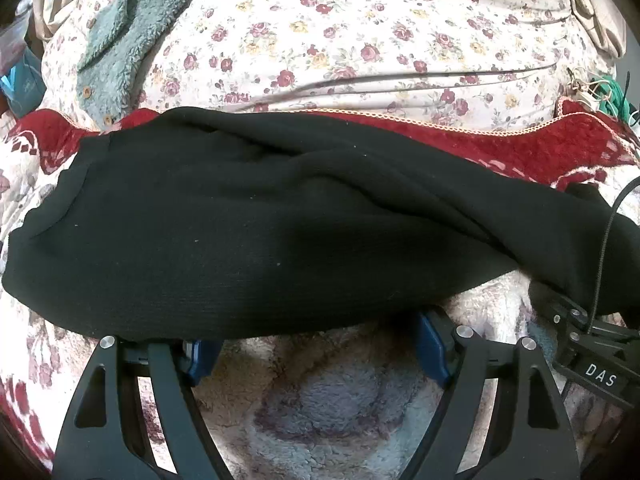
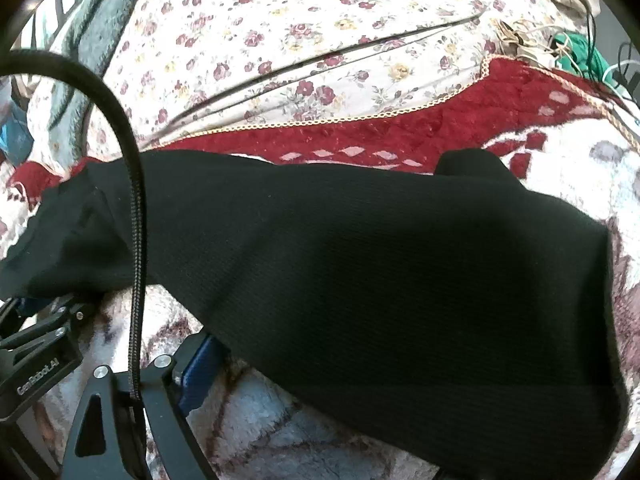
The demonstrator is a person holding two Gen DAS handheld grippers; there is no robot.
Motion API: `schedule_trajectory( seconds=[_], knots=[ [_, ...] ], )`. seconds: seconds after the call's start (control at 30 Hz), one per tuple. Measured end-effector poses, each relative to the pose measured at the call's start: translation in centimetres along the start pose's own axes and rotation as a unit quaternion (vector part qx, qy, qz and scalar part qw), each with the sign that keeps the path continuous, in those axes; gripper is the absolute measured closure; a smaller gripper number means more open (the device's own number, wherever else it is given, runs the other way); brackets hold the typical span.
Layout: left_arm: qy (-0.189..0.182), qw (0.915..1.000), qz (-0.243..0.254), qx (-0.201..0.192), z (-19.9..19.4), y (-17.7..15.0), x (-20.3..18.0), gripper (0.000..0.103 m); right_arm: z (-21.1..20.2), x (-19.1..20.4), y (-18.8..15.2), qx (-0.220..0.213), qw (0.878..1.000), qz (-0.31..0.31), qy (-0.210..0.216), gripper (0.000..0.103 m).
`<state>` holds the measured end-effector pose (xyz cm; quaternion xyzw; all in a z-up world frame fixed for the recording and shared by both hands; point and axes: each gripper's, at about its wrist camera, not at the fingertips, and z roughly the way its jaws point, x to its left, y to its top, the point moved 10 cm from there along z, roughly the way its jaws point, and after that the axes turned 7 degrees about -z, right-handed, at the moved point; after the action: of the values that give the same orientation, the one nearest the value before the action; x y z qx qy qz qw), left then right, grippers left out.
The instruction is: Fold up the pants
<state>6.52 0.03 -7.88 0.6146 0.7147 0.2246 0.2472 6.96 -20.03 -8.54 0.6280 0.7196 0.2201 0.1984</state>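
Tongs on the left (image 1: 316, 344), seen from their own wrist camera, stand spread wide, their blue pads (image 1: 430, 344) poking just under the near edge of the black pants (image 1: 260, 232), with nothing pinched between them. Tongs on the right (image 2: 304, 364) are harder to read: in the right wrist view only one black finger and one blue pad (image 2: 196, 376) show at the lower left, and the other finger is buried under the dark cloth, so I cannot tell whether they are gripping the pants or merely lying beneath them. The pants lie stretched crosswise on a bed, over a fleecy red and white blanket (image 1: 500, 148), already doubled lengthwise it seems, with a ridge of slack running across the top. A braided black cable (image 2: 134, 216) from the other tool arcs across the cloth. Beyond lie a floral sheet (image 1: 360, 40), a teal fleece garment (image 1: 120, 32) and a tangle of cords (image 2: 568, 48). Risks, as I judge them: the left tongs may close on one layer only, or catch the blanket pile along with the hem, dragging the blanket up; the unseen right grip may slip; the cable could snag the fabric during the fold and skew the edges
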Motion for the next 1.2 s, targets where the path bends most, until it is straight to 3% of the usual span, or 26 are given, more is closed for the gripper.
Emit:
schedule_trajectory(
  seconds=[0.17,0.27,0.33,0.43,0.6,0.73,0.83,1.2],
  knots=[
    [-0.010,0.9999,0.006,0.006,-0.2,-0.1,0.0,0.023,-0.2,-0.1,0.1,0.001,1.000,0.002,0.009,0.011],
    [-0.024,0.9994,0.022,0.009,-1.0,-0.1,0.2,0.023,-1.1,0.4,0.1,-0.006,1.000,-0.011,0.014,0.022],
    [-0.024,0.9995,0.018,-0.007,-1.8,0.1,0.6,0.023,-2.2,1.1,0.1,-0.022,0.999,-0.015,0.032,0.029],
    [-0.033,0.9988,0.007,-0.034,-3.4,0.6,1.2,0.023,-4.1,2.4,0.0,-0.049,0.996,0.003,0.071,0.029],
    [-0.048,0.9967,0.010,-0.064,-5.8,1.6,1.7,0.023,-7.1,4.9,0.6,-0.112,0.989,0.001,0.100,0.029],
    [-0.039,0.9925,0.010,-0.116,-8.2,2.7,2.6,0.023,-9.7,6.3,1.7,-0.167,0.980,-0.004,0.107,0.029],
    [-0.031,0.9886,0.017,-0.146,-9.4,3.6,3.0,0.023,-11.2,6.5,2.0,-0.196,0.977,-0.015,0.084,0.029],
    [-0.048,0.9930,-0.017,-0.106,-7.8,4.0,4.7,0.023,-10.5,4.9,1.5,-0.184,0.980,-0.010,0.073,0.029]
  ],
)
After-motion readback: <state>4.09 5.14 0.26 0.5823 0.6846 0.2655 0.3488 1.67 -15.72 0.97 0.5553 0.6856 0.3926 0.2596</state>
